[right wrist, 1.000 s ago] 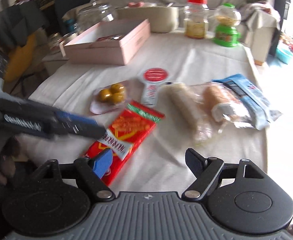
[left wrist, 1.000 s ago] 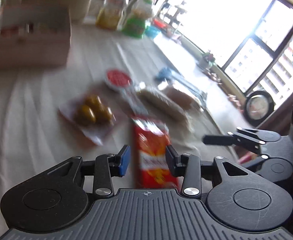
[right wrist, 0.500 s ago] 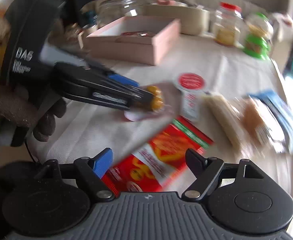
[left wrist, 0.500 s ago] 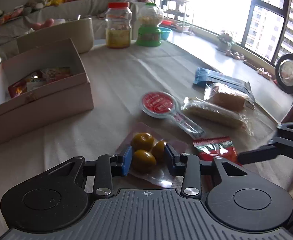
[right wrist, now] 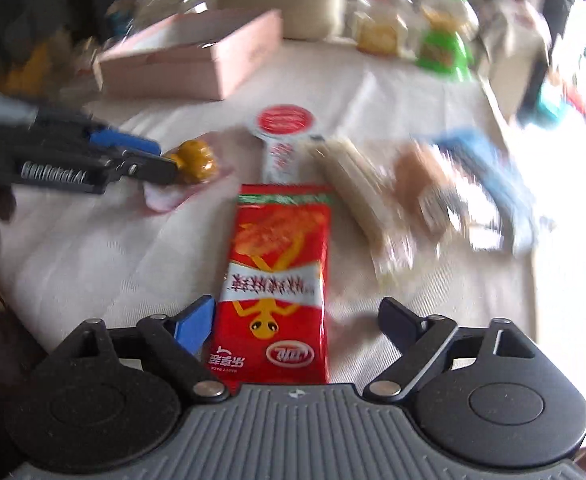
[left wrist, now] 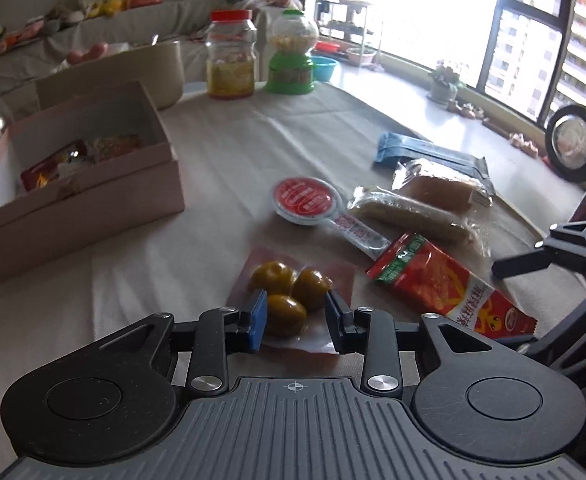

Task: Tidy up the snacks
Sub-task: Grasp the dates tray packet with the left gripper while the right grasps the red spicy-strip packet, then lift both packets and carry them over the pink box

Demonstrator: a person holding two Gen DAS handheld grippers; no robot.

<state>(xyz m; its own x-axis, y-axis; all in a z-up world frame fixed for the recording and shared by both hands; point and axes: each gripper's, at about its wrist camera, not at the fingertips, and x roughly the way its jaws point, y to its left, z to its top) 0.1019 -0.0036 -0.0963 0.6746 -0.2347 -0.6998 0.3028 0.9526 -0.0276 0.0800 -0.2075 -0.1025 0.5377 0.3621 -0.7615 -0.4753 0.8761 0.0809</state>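
A clear pack of yellow-brown balls (left wrist: 293, 296) lies on the cloth-covered table (left wrist: 153, 264). My left gripper (left wrist: 296, 320) straddles its near end. The jaws are closing, the blue pad sits against the front ball, and I see no firm squeeze. A red snack packet (right wrist: 279, 280) lies flat between the wide fingers of my right gripper (right wrist: 297, 318), whose jaws are opening with clear gaps on both sides. The left wrist view shows the same red packet (left wrist: 445, 284) with one of the right gripper's fingers (left wrist: 521, 264) above it. The right wrist view is blurred.
A pink box (left wrist: 93, 208) holding snacks stands at the left. A red-lidded cup with spoon (left wrist: 303, 200), a long roll pack (left wrist: 409, 216), a bun pack (left wrist: 441, 188) and a blue packet (left wrist: 421, 152) lie beyond. A jar (left wrist: 231, 60) and green dispenser (left wrist: 291, 56) stand at the back.
My left gripper swung from the red packet to the pack of yellow balls and its jaws narrowed around it. My right gripper came over the red packet and its jaws widened.
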